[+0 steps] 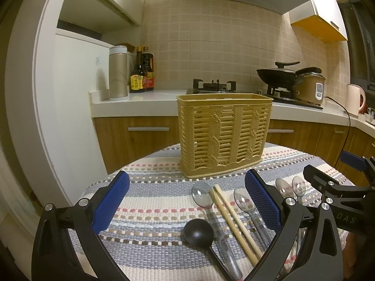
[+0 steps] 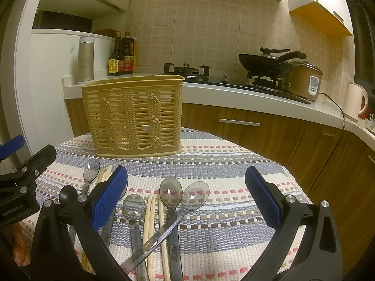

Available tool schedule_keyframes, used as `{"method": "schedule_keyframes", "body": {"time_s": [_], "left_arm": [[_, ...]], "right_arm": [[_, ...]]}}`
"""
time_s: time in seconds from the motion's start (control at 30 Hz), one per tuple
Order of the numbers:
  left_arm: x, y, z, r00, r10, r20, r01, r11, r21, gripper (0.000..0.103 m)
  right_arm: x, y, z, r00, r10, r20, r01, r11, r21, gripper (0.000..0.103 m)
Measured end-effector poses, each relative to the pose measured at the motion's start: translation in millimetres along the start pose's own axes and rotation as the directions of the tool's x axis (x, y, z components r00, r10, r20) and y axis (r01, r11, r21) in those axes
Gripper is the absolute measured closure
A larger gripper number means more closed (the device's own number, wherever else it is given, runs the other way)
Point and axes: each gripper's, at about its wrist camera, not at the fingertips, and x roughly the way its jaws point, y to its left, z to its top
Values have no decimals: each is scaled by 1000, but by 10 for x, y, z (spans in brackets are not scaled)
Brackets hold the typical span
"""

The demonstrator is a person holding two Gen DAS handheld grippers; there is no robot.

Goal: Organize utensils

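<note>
Everything to be tidied lies on the striped cloth (image 1: 145,210) at the bottom of both frames, and the tan basket (image 1: 223,135) it belongs in stands upright at frame centre, farther back, apparently empty.

In the left wrist view the black ladle (image 1: 198,230), a clear spoon (image 1: 202,195) and a pair of chopsticks (image 1: 234,220) lie between the left gripper (image 1: 187,201) fingers, handles running toward the camera.

In the right wrist view more clear spoons (image 2: 171,190) and chopsticks (image 2: 150,224) sit lower centre, two spoon handles crossing. They lie toward the left finger of the right gripper (image 2: 186,195).

Both grippers gape wide, holding nothing and touching nothing. Either hand looks equally near its own cluster; I judge the first pick could fall to either.
</note>
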Motion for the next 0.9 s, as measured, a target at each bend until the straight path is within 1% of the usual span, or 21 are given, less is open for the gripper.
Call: {"method": "schedule_keyframes", "body": {"time_s": [0.07, 0.17, 0.23, 0.27, 0.3, 0.33, 0.37, 0.43, 0.47, 0.53, 0.57, 0.6, 0.63, 0.67, 0.7, 0.73, 0.77, 0.8, 0.83, 0.87, 0.9], "left_arm": [[0, 33, 6, 1000, -1, -1, 1, 1000, -8, 7], [-11, 182, 39, 999, 42, -1, -42, 996, -77, 8], [13, 303, 81, 998, 58, -27, -61, 990, -131, 8], [56, 360, 113, 997, 51, -61, -59, 987, -147, 9], [90, 396, 135, 995, 41, -86, -54, 987, -151, 11], [133, 438, 167, 993, 17, -116, -36, 987, -159, 16], [157, 461, 193, 991, -5, -136, -18, 986, -167, 16], [257, 506, 257, 975, -88, -203, 50, 982, -185, 18], [304, 515, 280, 967, -122, -225, 79, 978, -191, 20], [450, 505, 340, 928, -226, -296, 165, 962, -218, 22], [565, 493, 372, 896, -275, -348, 199, 950, -240, 26], [674, 475, 378, 867, -298, -399, 208, 945, -254, 27], [749, 446, 370, 846, -307, -436, 209, 943, -259, 29], [875, 417, 366, 816, -320, -481, 211, 940, -267, 30], [950, 396, 353, 801, -324, -504, 212, 940, -267, 30], [1049, 360, 334, 782, -316, -537, 202, 944, -261, 34], [1109, 334, 312, 774, -309, -553, 193, 947, -258, 40], [1204, 311, 295, 758, -302, -578, 184, 949, -255, 42], [1263, 294, 279, 746, -298, -596, 180, 951, -249, 46], [1311, 268, 256, 736, -290, -612, 177, 955, -239, 46], [1369, 234, 226, 730, -273, -627, 170, 961, -220, 46]], "right_arm": [[4, -22, 0, 1000, -2, -1, 2, 1000, 11, 7], [27, -80, 5, 1000, -11, -16, 12, 999, 34, 7], [35, -129, 13, 1000, -21, -23, 22, 998, 51, 7], [33, -157, 16, 999, -23, -24, 24, 998, 61, 7], [39, -187, 23, 999, -24, -31, 26, 997, 75, 7], [54, -219, 30, 999, -30, -43, 34, 995, 91, 7], [75, -244, 36, 997, -39, -60, 45, 994, 98, 7], [135, -287, 47, 993, -49, -110, 60, 993, 98, 7], [184, -314, 64, 987, -46, -152, 62, 993, 97, 7], [256, -388, 99, 976, -35, -214, 60, 992, 113, 7], [302, -454, 135, 968, -15, -250, 50, 990, 133, 7], [335, -504, 168, 961, 0, -275, 42, 988, 148, 8], [388, -575, 218, 949, 23, -314, 32, 985, 167, 8], [425, -622, 253, 939, 44, -341, 20, 983, 180, 10], [478, -675, 291, 925, 67, -373, 7, 981, 195, 12], [543, -732, 323, 908, 99, -407, -10, 977, 215, 14], [603, -770, 343, 889, 135, -437, -32, 971, 236, 16], [647, -801, 352, 873, 166, -459, -49, 966, 255, 17], [713, -824, 350, 853, 195, -484, -63, 959, 276, 20], [780, -852, 338, 824, 224, -521, -68, 951, 302, 25], [832, -871, 325, 804, 243, -543, -70, 945, 318, 26]]}}
